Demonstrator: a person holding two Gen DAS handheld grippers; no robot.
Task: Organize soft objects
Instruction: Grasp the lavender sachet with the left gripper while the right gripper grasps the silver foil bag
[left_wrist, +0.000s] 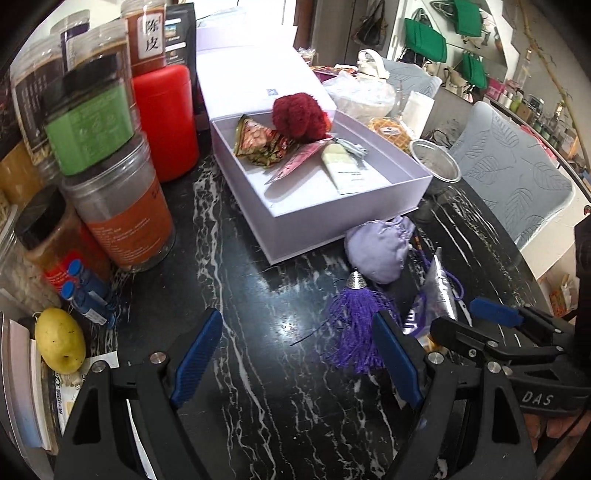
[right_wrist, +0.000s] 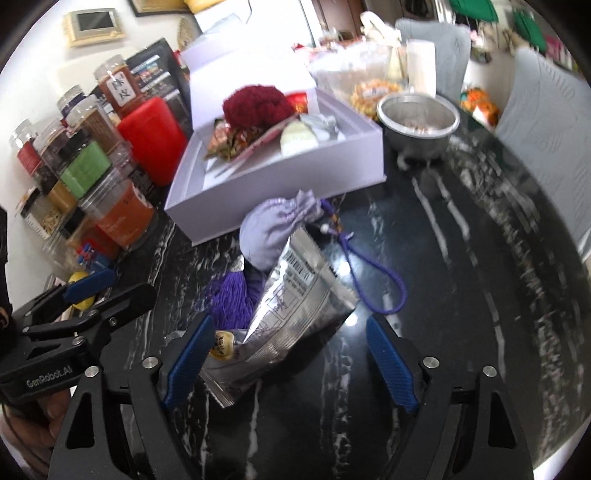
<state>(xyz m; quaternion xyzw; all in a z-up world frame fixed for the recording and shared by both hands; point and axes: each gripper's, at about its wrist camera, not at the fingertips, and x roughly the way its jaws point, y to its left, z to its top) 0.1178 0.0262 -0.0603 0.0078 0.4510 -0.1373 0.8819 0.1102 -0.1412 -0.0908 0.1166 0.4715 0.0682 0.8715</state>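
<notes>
Both grippers angled down over the black marble table (left_wrist: 258, 280), just short of the open lavender box (left_wrist: 406, 192). The left gripper (left_wrist: 299, 354) is spread and empty; the purple tassel (left_wrist: 351, 325) lies just beside its right finger, with the lavender drawstring pouch (left_wrist: 376, 251) beyond, against the box wall. The right gripper (right_wrist: 291, 354) is likewise unclenched, its pads pressing nothing; the silver foil packet (right_wrist: 291, 306) lies between its fingers, nearer the left one, long axis running up toward the pouch (right_wrist: 273, 232). The right hand appears nearer the packet.
</notes>
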